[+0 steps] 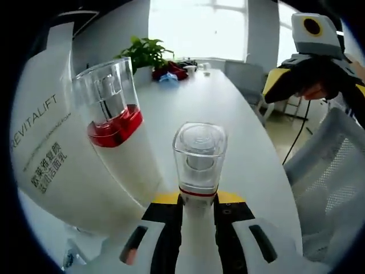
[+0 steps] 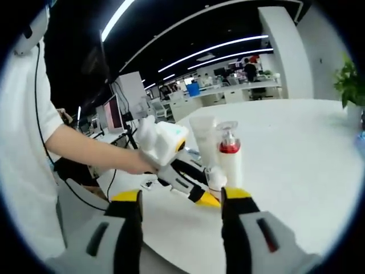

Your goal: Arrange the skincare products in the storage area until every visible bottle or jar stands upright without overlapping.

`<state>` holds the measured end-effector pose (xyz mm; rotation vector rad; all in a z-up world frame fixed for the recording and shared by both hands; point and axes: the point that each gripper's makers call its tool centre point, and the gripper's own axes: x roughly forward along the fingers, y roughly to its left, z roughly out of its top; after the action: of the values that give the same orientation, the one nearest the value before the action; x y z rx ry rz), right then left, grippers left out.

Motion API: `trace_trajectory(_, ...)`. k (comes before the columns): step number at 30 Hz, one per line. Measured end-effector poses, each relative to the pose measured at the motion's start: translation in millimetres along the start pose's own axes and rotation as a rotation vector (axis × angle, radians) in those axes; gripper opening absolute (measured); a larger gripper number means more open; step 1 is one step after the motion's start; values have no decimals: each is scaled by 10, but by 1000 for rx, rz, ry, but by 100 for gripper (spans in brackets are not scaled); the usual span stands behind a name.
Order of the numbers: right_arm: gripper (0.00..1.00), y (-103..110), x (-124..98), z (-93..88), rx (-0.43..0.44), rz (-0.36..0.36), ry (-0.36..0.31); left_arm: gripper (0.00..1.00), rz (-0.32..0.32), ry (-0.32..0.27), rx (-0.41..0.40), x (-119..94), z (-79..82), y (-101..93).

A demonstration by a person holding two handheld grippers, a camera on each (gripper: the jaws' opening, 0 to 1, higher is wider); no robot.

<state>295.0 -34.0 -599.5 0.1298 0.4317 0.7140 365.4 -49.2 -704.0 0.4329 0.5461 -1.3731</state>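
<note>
In the left gripper view, the left gripper [image 1: 197,237] has its jaws closed on a small white bottle [image 1: 198,171] with a clear square cap and a red band, standing upright on the white table [image 1: 239,125]. Just left stands a taller bottle [image 1: 111,114] with a red collar, and beside it a white tube [image 1: 51,160] (printed REVITALIFT). Farther off sits a potted plant [image 1: 145,52].

In the right gripper view, the right gripper [image 2: 179,228] hangs wide open, holding nothing, well apart from the bottles.

A small bottle [image 1: 199,171] stands on the table [image 1: 239,114], a pump bottle [image 1: 114,131] and tube [image 1: 51,154] just beside it.
</note>
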Motion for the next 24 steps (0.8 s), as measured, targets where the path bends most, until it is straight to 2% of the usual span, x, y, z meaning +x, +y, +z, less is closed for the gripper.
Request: trace_trajectory(24,57,17,5,-18,4,2,8,18,-8,7,1,1,-14,60)
